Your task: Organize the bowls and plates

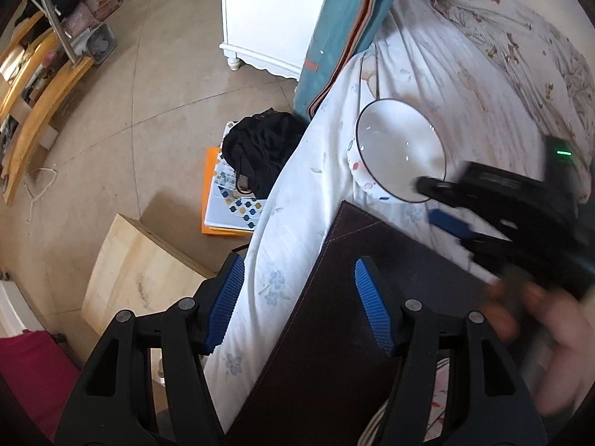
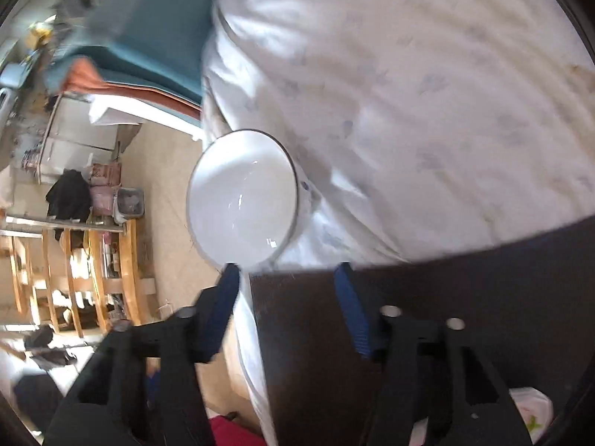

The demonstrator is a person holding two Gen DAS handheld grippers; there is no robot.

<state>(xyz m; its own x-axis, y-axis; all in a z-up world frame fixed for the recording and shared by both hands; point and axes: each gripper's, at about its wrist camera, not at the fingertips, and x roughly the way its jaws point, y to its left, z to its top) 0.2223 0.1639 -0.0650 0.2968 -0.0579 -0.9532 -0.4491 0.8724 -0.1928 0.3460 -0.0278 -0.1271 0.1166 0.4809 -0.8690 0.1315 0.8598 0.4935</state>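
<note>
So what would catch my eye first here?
Probably the white bowl with a dark rim, sitting on the flowery bedsheet near the bed's edge. Beside it lies a dark brown mat, and the right gripper is at the bowl's rim.

A white round ceramic bowl with a dark rim (image 1: 401, 148) is sitting on the floral white bedsheet (image 1: 282, 245), the blurred right gripper (image 1: 427, 200) reaching its edge.
</note>
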